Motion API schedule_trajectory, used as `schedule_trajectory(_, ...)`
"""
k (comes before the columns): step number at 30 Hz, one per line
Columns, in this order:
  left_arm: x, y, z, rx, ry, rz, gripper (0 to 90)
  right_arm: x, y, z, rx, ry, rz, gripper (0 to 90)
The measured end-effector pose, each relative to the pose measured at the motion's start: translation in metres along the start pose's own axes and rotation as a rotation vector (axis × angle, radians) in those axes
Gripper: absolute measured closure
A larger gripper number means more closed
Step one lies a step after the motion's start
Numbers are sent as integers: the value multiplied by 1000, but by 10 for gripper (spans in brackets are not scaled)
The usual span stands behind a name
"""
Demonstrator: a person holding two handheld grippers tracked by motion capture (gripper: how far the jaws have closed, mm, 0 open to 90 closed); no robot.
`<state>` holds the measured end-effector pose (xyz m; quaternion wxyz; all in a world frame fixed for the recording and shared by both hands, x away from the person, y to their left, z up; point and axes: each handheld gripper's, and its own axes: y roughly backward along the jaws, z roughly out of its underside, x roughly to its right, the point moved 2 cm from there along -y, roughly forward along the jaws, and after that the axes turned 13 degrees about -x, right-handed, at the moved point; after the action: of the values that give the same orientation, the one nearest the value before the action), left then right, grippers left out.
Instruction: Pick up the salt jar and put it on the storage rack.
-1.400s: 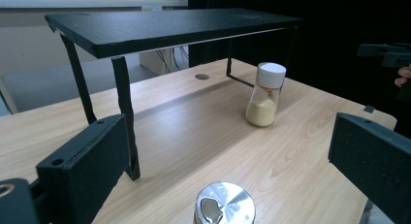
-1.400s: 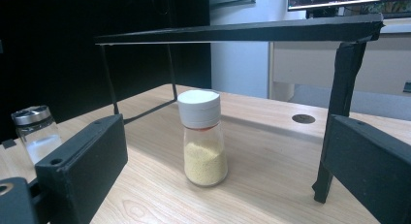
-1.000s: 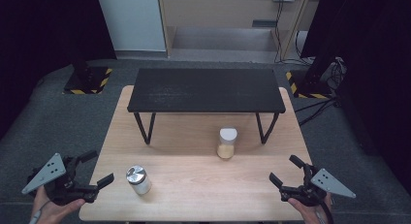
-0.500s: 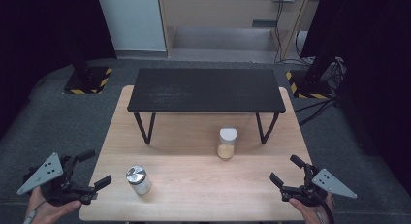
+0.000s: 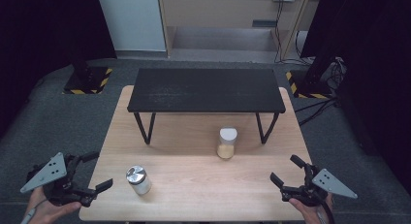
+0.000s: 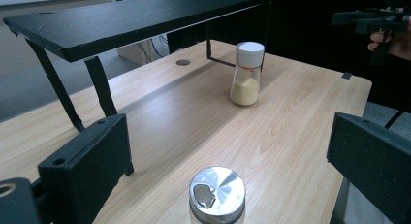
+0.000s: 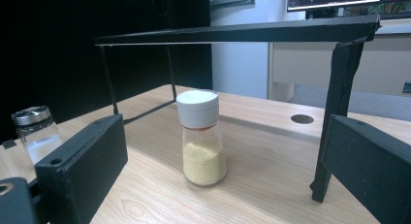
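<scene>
Shakers stood untouched on the table (image 5: pixel 194 185): the left gripper (image 5: pixel 92 171) hung spread wide, empty, off the near left corner, with the steel-capped shaker (image 5: pixel 138 179) just beyond its jaws; the right gripper (image 5: pixel 287 169), equally spread, faced the white-capped shaker (image 5: pixel 227 142) before the black shelf (image 5: pixel 206 89).

A black shelf (image 5: pixel 206 89) stands on the wooden table (image 5: pixel 194 185), grey carpet (image 5: pixel 72 122) around.

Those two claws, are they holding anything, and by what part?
Nothing is held. The left claw is open beside the silver-capped jar; the right claw is open, apart from the white-capped jar.
</scene>
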<state>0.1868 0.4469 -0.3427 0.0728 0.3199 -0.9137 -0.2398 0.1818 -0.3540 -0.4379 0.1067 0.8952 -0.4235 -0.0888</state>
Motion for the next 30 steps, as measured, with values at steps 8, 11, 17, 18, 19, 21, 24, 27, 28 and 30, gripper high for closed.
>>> schedule_trajectory(8, -9, -6, 4, -13, -14, 25, 16, 0, 0, 0, 1, 2, 1, 26)
schedule_trajectory(11, -14, -10, 6, -31, -22, 33, 17, -1, 0, 0, 1, -1, 1, 26)
schedule_trajectory(17, -22, -21, 14, -68, -14, 45, 19, -1, 0, 0, 0, 0, 1, 27)
schedule_trajectory(18, -23, -23, 15, -73, -18, 46, 19, -1, 0, 0, 1, 0, 2, 27)
schedule_trajectory(19, -24, -25, 16, -76, -23, 51, 21, -1, 0, 0, 1, -1, 1, 27)
schedule_trajectory(21, -27, -28, 18, -83, -34, 61, 26, -1, 0, 0, 1, -1, 1, 27)
schedule_trajectory(24, -31, -34, 23, -83, -45, 75, 32, -1, 0, 0, 1, -1, 2, 27)
schedule_trajectory(27, -34, -40, 26, -85, -47, 86, 36, -1, 0, 0, 1, -2, 2, 27)
schedule_trajectory(28, -34, -42, 27, -88, -48, 89, 37, -1, -1, 0, 1, -2, 2, 27)
schedule_trajectory(30, -35, -47, 29, -99, -55, 90, 38, -1, -1, 0, 1, -1, 2, 27)
